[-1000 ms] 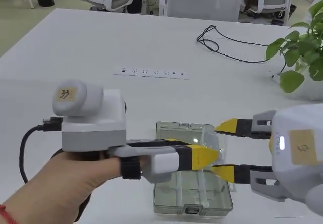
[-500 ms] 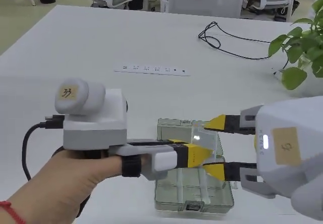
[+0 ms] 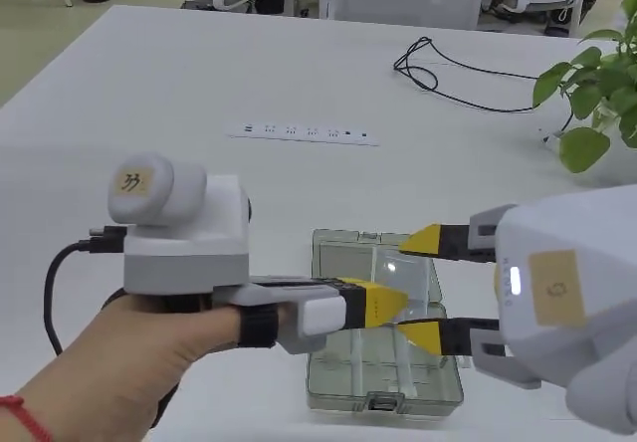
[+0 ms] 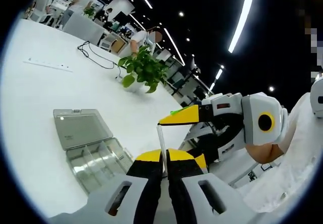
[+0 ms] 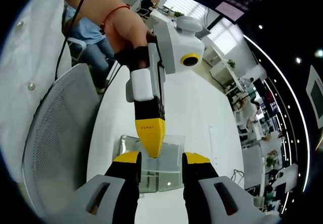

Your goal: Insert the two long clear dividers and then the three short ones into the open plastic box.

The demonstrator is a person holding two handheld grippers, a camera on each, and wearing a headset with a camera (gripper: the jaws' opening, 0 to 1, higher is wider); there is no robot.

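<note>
Looking down in the head view, a hand holds the left gripper level over the white table, its yellow tips reaching between the spread jaws of the right gripper, which comes in from the right. A clear divider glints at those tips, above the open plastic box, whose lid lies flat on the far side and whose tray shows two pale strips running lengthwise. Farther back lie a power strip and a black cable, with a potted plant at the right edge. In the left gripper view, the left jaws are pressed together on the bottom edge of the thin divider, which stands up from between them; the right gripper's yellow tip sits just beyond its top, and the box rests on the table to the left, well apart from the jaws. In the right gripper view, the right jaws stand wide apart and grip nothing; the left gripper's yellow tip points down between them, the divider shows as a faint clear sheet beside that tip, and the box lies below on the table.
</note>
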